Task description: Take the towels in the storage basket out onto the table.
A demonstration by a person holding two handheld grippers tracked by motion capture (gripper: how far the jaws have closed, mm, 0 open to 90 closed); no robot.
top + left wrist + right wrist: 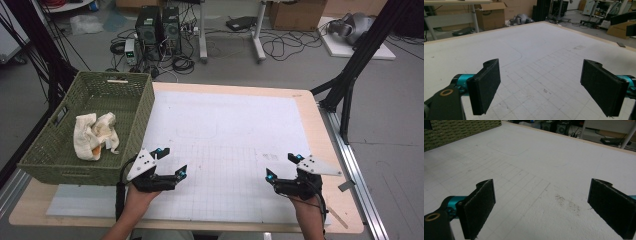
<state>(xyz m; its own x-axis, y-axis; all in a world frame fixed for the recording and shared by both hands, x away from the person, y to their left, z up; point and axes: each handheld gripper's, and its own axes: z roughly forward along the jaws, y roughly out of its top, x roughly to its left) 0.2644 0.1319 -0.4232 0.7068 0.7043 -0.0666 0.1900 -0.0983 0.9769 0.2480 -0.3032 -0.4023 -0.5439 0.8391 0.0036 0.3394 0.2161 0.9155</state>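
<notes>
While the green woven basket sits at the far left of the table, up and to the left of the left gripper, a crumpled cream cloth lies inside it, well apart from that gripper's jaws. The left gripper hovers low over the white gridded mat, held in a hand that comes in from the near edge; its jaws stand wide apart and nothing lies between them. In the left gripper view the gripper looks across bare mat, with only printed squares and a faint curved line ahead of the black pads.

To the right, well apart from the first, the right gripper hangs over the same mat, its jaws also spread wide and holding nothing. In the right gripper view the gripper faces a dark smudge on the mat just ahead between the pads, and the basket's wall shows far off at the upper left.
</notes>
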